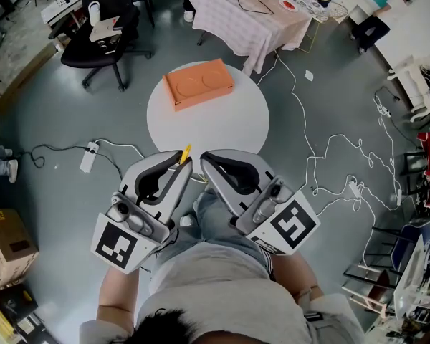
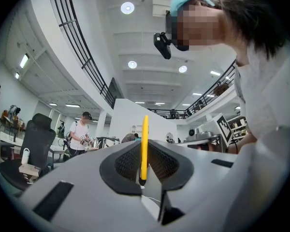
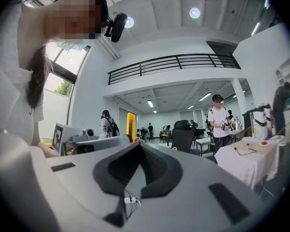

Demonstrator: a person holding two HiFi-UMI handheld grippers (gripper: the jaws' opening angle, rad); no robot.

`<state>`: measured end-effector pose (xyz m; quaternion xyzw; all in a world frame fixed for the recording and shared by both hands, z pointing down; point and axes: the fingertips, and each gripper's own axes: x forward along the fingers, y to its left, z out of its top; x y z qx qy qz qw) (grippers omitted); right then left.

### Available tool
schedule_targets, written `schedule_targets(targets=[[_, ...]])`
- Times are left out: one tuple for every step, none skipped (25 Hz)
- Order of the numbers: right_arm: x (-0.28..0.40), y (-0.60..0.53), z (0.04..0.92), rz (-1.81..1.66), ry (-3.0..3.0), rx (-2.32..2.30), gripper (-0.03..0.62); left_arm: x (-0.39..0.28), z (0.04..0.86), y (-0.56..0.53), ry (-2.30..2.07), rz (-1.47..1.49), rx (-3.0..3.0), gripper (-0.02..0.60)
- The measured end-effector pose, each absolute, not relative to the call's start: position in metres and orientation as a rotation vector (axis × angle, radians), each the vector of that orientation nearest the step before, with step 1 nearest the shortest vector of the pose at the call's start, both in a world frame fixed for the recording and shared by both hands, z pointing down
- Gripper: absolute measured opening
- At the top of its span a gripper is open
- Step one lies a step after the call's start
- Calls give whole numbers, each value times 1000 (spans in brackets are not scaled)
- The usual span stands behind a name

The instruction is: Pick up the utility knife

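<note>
Mostly, the head view hides the utility knife (image 1: 185, 153). Only a short yellow end shows past the tips of the left gripper (image 1: 186, 163), and the rest is buried between its jaws. That end points forward along the jaws, away from the person and toward the round white worktop (image 1: 229, 127) ahead of both grippers. The grippers cover the worktop's near edge. An orange box (image 1: 198, 82) lies on its far side, well apart from both grippers. The right gripper (image 1: 204, 158) is held just beside the left one, with the tips of the two close together.

In the left gripper view, the jaws are clamped on the knife (image 2: 144, 146). It is seen edge-on as a thin yellow strip. Its long axis runs straight out along the jaws, its dark lower end sits down between the pads, and its upper part rises past the tips. No blade can be made out.

In the right gripper view, the jaws meet at the tips with nothing between them. The knife's yellow end (image 3: 131, 123) stands just left of those tips, and its lower part is cut off behind the left gripper's grey body.
</note>
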<state>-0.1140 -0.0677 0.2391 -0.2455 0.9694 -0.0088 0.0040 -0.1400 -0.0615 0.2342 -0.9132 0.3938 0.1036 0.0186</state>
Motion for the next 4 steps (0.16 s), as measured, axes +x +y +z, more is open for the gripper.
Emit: schedule_targets(targets=[[-114,-67,239,-27,3038,-771,8,-140,234,-61,1223,323,-2835,45],[-114,-66,239,-25,3038,-772,8,-140,234,-60,1222,325,-2835,46],[-114,-66,239,-24,3037,-773,8,-140,233,-59,1222,326,-2834,44],[-114,-65,239,-23,3037,-774,8,-140,233,-59,1222,326,-2833,45]])
